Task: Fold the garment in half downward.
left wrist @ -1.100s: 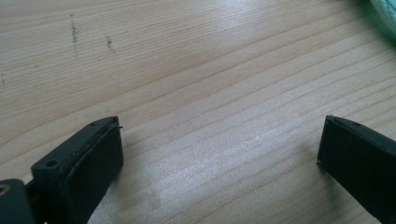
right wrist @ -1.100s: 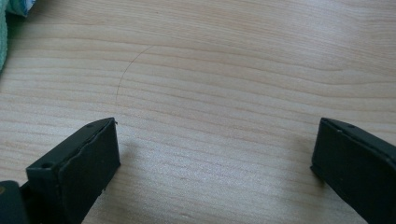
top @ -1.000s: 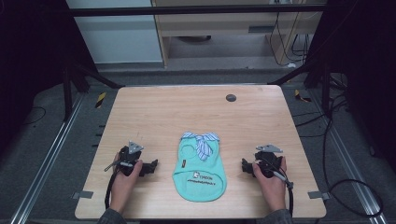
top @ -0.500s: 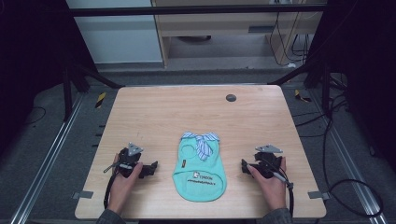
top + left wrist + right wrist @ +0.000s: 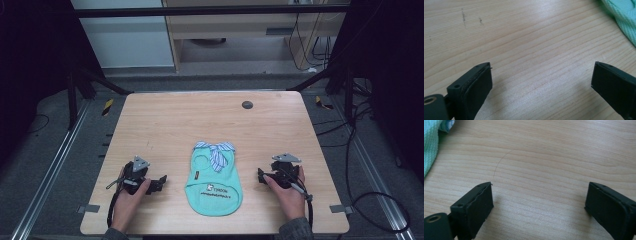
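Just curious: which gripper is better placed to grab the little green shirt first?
Probably the right gripper: it sits slightly nearer the green shirt than the left gripper. Both are open.

garment (image 5: 215, 180) on table (image 5: 200, 120), between left tool (image 5: 161, 181) and right tool (image 5: 260, 176)

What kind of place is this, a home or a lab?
Likely a lab or test bench: a bare wooden table inside a dark metal frame, loose cables on the floor, a gripper in each hand.
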